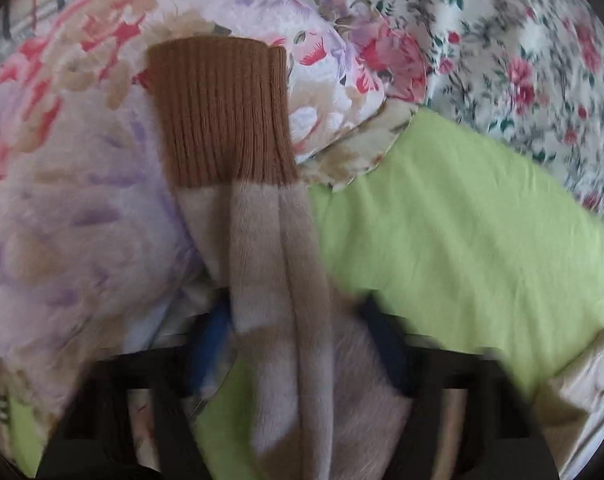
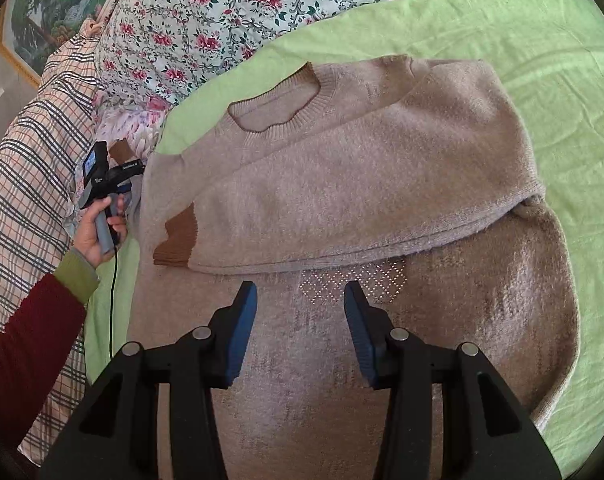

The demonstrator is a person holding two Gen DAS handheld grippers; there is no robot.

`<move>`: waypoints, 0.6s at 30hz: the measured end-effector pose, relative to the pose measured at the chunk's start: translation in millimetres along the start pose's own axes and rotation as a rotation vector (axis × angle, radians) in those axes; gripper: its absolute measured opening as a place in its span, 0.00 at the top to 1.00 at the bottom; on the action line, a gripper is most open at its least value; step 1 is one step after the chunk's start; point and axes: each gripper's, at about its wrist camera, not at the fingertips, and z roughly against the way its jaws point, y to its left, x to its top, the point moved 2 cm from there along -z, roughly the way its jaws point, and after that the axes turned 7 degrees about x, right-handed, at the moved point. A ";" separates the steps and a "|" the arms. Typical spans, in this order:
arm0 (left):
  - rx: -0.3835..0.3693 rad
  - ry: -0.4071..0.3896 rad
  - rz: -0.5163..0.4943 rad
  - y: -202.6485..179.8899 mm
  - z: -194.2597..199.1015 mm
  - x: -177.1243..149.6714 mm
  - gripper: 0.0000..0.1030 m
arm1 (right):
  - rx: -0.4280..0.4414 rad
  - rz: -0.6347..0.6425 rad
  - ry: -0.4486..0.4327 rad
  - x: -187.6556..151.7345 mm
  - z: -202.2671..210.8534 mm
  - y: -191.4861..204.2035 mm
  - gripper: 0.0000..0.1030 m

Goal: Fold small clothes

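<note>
A beige fuzzy sweater (image 2: 342, 184) with brown ribbed cuffs lies on the green sheet (image 2: 542, 40). One sleeve is folded across its chest, its brown cuff (image 2: 177, 240) near the left side. My right gripper (image 2: 300, 304) is open and empty, hovering just above the sweater's lower front. My left gripper (image 1: 297, 328) is shut on the other sleeve (image 1: 277, 264), whose brown cuff (image 1: 221, 116) hangs out ahead over a floral pillow. In the right wrist view the left gripper (image 2: 129, 178) sits at the sweater's left edge, held by a hand.
A pastel floral pillow (image 1: 81, 208) and a rose-print quilt (image 2: 221, 12) lie along the head of the bed. A plaid blanket (image 2: 29, 168) is at the left. A framed picture (image 2: 49, 12) hangs on the wall. A black cable (image 2: 113, 300) trails from the left gripper.
</note>
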 end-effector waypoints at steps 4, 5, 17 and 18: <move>-0.043 -0.062 -0.003 3.2 19.9 -3.5 0.93 | 0.008 0.013 -0.013 -1.7 4.3 2.6 0.55; -0.070 -0.097 -0.008 2.2 37.8 -10.4 0.93 | 0.012 0.021 -0.017 -2.2 5.6 4.8 0.55; -0.400 -0.278 -0.117 -96.3 217.1 -127.2 0.94 | 0.051 -0.017 -0.071 -16.1 37.3 5.8 0.55; -0.430 -0.280 -0.133 -109.4 224.5 -135.5 0.94 | 0.055 -0.029 -0.078 -17.7 41.5 2.1 0.55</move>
